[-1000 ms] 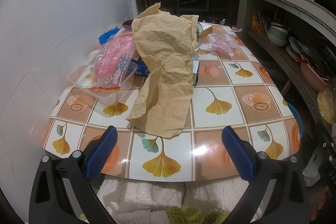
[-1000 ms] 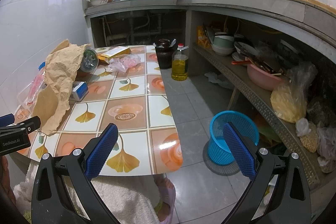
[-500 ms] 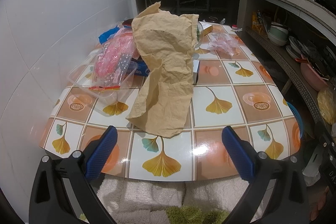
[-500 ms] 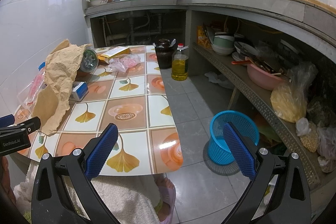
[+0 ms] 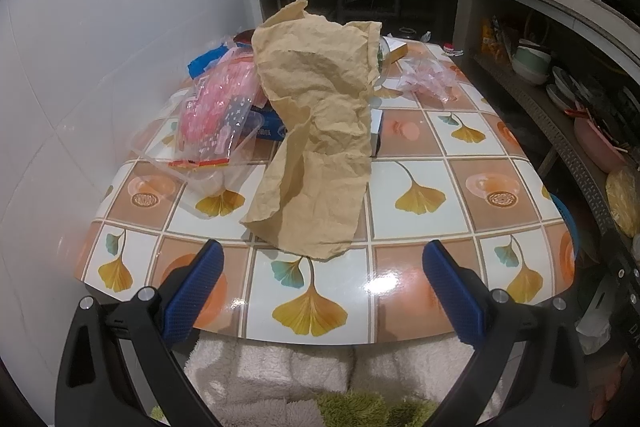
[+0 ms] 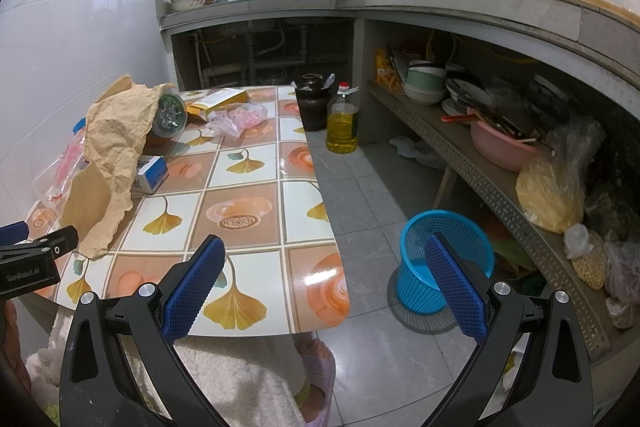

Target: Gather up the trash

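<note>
A large crumpled sheet of brown paper (image 5: 320, 131) drapes over things on the tiled table (image 5: 420, 195) and hangs down to near its front edge. The same brown paper (image 6: 108, 155) shows at the left in the right wrist view. My left gripper (image 5: 320, 287) is open, just short of the paper's lower edge, with nothing between its fingers. My right gripper (image 6: 324, 287) is open over the table's front right corner, empty. A blue mesh waste basket (image 6: 440, 259) stands on the floor right of the table. A crumpled clear plastic bag (image 5: 428, 83) lies at the far right of the table.
A clear tray holding a pink packet (image 5: 212, 123) sits left of the paper. A blue-and-white box (image 6: 150, 173) and a glass jar (image 6: 170, 115) lie partly under it. An oil bottle (image 6: 342, 123) and dark pot (image 6: 314, 101) stand on the floor. Shelves with dishes run along the right.
</note>
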`<state>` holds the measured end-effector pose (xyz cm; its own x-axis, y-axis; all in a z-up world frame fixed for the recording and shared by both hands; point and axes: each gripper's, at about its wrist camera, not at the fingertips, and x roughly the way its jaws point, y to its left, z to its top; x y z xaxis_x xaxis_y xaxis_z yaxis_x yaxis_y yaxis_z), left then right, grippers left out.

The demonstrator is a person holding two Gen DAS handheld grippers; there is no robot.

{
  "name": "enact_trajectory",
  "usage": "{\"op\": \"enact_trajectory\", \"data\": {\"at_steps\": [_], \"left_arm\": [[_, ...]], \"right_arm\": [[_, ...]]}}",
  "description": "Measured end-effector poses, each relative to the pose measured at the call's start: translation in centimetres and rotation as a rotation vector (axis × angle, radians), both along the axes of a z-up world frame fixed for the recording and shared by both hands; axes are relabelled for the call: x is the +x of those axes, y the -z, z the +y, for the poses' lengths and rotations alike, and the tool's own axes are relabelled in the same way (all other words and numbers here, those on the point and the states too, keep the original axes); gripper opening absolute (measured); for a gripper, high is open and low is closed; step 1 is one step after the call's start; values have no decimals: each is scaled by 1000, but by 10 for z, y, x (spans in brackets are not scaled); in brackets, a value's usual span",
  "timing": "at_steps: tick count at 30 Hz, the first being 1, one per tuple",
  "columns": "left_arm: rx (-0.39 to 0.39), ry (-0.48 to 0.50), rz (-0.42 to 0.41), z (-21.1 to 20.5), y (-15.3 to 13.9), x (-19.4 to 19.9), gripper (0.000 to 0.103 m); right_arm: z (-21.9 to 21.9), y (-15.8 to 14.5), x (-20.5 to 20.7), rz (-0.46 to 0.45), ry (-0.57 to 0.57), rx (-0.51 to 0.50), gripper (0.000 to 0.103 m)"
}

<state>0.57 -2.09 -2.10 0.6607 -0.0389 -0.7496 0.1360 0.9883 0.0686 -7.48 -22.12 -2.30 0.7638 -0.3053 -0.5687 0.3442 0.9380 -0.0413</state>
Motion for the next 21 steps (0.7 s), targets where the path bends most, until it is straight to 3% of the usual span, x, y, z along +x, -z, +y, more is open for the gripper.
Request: {"op": "enact_trajectory", "data": {"at_steps": [11,17,21], "left_arm": [[-23,-74,53,19,5,17,98],[-62,-152,0,56,-6,35,98],[-3,-142,-84,84,-18,51,98]], "right_arm": [[17,-3,26,-16,-66,-6,95],[40,-22,59,-86,-140,-5,95],[61,-36,85,-118,-228,22,95]]}}
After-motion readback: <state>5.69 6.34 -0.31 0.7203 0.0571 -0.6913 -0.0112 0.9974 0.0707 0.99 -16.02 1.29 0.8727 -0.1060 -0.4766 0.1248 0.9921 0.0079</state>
